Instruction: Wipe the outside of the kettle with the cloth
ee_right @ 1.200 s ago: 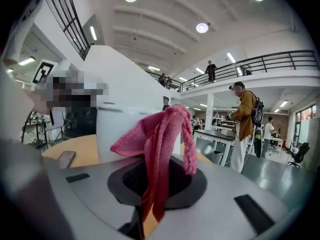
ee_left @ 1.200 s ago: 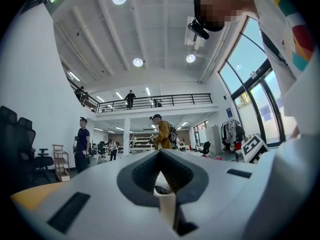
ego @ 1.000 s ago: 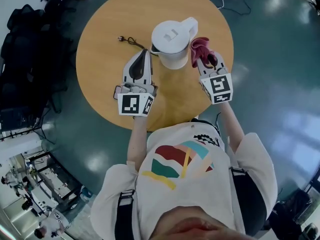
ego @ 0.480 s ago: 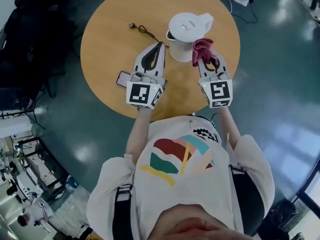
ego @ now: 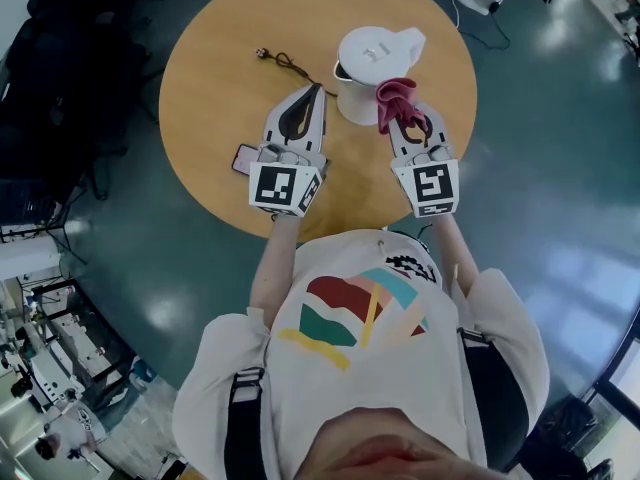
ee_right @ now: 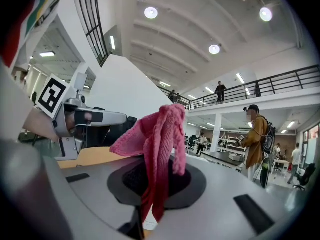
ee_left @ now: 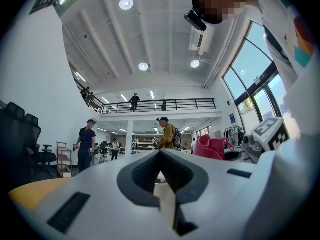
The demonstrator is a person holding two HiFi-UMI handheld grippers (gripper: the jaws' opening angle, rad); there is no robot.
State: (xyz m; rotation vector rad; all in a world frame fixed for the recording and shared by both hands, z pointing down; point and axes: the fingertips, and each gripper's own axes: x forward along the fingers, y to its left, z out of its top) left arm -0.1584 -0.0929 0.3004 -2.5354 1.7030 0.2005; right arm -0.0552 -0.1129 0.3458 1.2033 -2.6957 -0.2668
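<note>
Pinching soft, limp cloth (ego: 393,93) in right gripper (ego: 403,116) jaws, with left gripper (ego: 316,90) jaws pressed together, empty. Likely light, slick kettle (ego: 372,56): worth steadying from the top.

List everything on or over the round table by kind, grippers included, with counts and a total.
White kettle: 1
Pink cloth: 1
Black power cord: 1
Mobile phone: 1
Grippers: 2, the left gripper and the right gripper
Total: 6
</note>
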